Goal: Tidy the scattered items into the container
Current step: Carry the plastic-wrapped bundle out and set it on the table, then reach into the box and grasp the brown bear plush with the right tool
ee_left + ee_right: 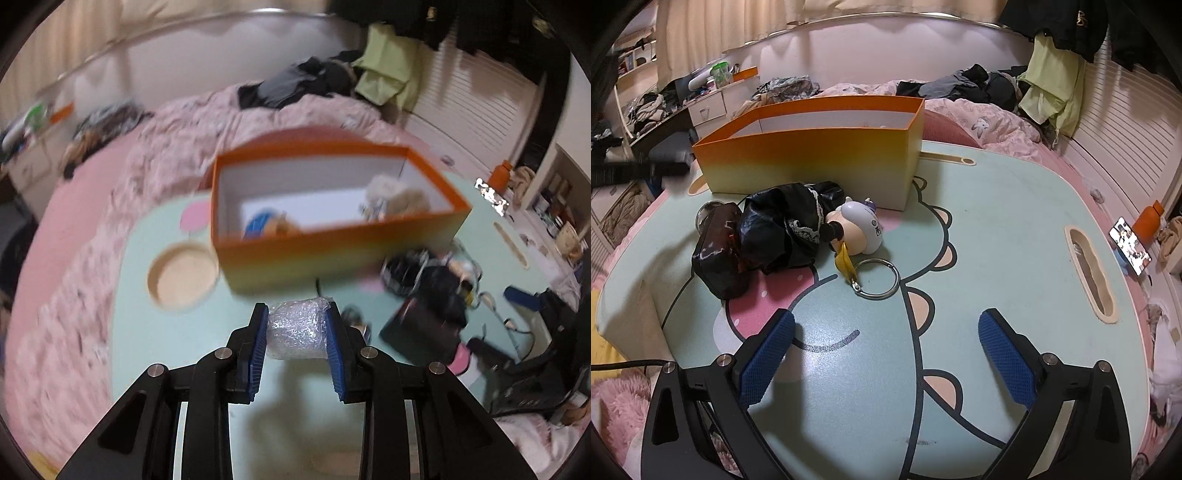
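Left gripper [298,328], nearest the left wrist lens: both blue pads [258,343] clamped on a small bubble-wrap bundle [297,330], which bulges between them. Bundle is held above the pale green tabletop [184,350], short of the orange box [332,254].

Orange box stands open-topped just beyond the bundle, white inside. 2 things visible on its floor: a blue-and-tan item [267,223] at the near left corner, a cream fluffy toy [395,199] toward the right end. Details blurred. A round recess [184,275] in the tabletop lies left of the box.

Right gripper [886,339]: jaws spread wide, nothing between them, pads over bare cartoon-printed tabletop [997,240].

Ahead of it, still on the table beside the box's near wall [812,162]: a dark brown pouch [718,254], a crumpled black bag [783,229] touching it, a white-and-pink figurine [858,230] lying against the bag, with a yellow strap [846,266] leading to a metal ring [877,278].

Pink bedding [990,122] surrounds the table; a lit phone [1129,245] leans at far right.
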`<state>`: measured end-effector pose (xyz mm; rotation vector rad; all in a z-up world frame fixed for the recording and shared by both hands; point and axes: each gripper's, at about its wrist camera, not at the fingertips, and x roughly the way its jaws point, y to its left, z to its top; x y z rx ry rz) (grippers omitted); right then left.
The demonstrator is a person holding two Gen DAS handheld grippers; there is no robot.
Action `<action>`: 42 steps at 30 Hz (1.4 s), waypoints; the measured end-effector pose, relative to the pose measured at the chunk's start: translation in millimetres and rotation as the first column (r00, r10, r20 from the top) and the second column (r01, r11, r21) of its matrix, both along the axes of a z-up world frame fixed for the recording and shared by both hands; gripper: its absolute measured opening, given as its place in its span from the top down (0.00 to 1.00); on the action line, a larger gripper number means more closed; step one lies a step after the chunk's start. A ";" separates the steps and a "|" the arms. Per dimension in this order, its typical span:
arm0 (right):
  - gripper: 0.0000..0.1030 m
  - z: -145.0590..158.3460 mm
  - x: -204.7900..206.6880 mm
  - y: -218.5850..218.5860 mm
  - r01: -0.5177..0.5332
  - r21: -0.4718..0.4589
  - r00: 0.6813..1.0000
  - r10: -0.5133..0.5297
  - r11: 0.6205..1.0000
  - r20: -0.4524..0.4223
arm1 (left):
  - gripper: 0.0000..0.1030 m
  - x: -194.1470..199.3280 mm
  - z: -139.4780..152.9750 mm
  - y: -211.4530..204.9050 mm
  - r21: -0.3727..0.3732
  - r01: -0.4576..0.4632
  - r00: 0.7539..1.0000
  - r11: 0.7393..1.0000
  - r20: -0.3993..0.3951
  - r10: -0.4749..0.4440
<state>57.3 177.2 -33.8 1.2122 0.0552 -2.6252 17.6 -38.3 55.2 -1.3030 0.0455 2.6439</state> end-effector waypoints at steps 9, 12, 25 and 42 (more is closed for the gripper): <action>0.03 -0.1 -0.8 0.4 0.002 -0.001 1.000 -0.002 1.000 -0.002 | 0.71 19.0 -27.5 19.3 -0.014 -0.002 0.998 1.000 -0.059 0.001; 0.03 -0.2 -0.7 0.3 0.001 -0.002 1.000 -0.001 1.000 -0.002 | 0.48 21.6 -25.0 19.3 0.039 0.019 0.996 0.999 -0.089 -0.015; 0.03 -0.7 -0.5 0.4 0.002 -0.003 1.000 -0.002 1.000 -0.005 | 0.10 57.0 -28.3 17.0 0.052 -0.013 0.990 0.999 -0.141 0.021; 0.08 13.7 -3.8 11.4 0.032 -0.063 0.999 -0.032 0.998 -0.010 | 0.01 48.3 -52.4 22.1 -0.029 -0.097 0.991 0.995 -0.094 0.094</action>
